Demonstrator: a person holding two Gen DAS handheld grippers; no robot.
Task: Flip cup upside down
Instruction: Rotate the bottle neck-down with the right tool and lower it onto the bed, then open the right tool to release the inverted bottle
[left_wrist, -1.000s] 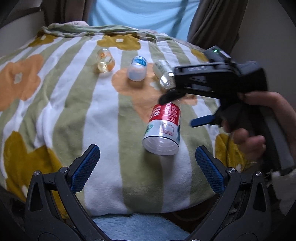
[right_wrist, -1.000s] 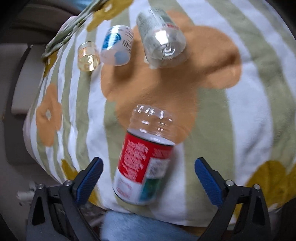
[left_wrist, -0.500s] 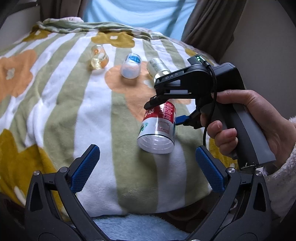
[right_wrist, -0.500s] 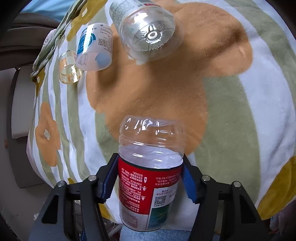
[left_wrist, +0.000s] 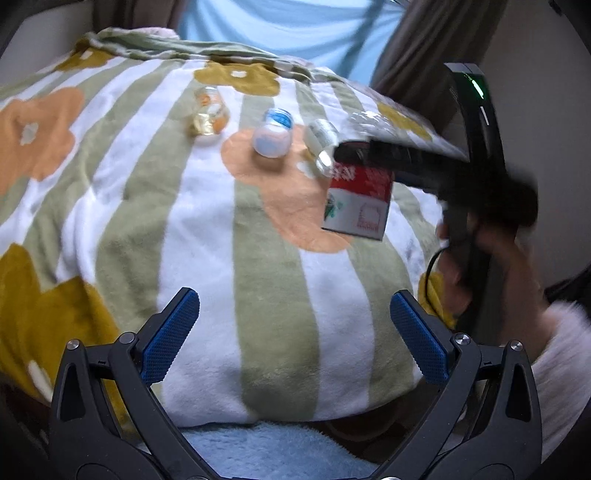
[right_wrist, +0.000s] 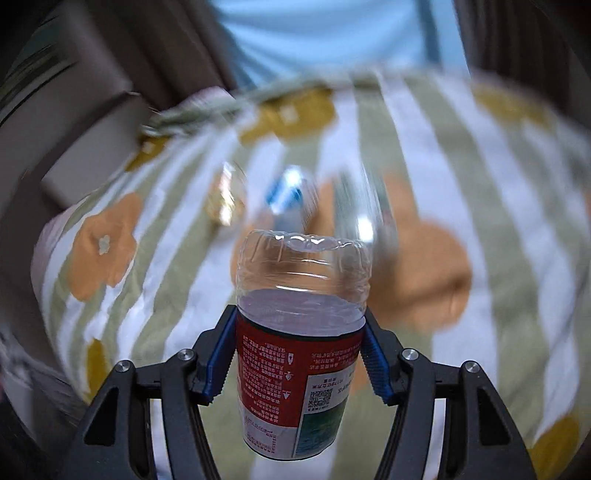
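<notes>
The cup (right_wrist: 299, 387) is a cut-off clear plastic bottle with a red and white label. My right gripper (right_wrist: 300, 356) is shut on its labelled middle, blue pads pressing both sides. Its clear closed end points away from the camera. In the left wrist view the cup (left_wrist: 358, 199) hangs above the blanket, tilted, under the black body of the right gripper (left_wrist: 399, 158), which a hand (left_wrist: 480, 258) holds. My left gripper (left_wrist: 295, 332) stays low at the near edge, open and holding nothing.
A striped, flowered blanket (left_wrist: 207, 236) covers the surface. At its back lie an amber glass (left_wrist: 208, 115), a white cup with a blue label (left_wrist: 273, 134) and a clear cup (left_wrist: 322, 147). A light blue towel (left_wrist: 273, 450) lies below the near edge.
My right gripper went from open to shut on the cup, then lifted it off the blanket and swung it up. The left gripper stayed open, nearly still.
</notes>
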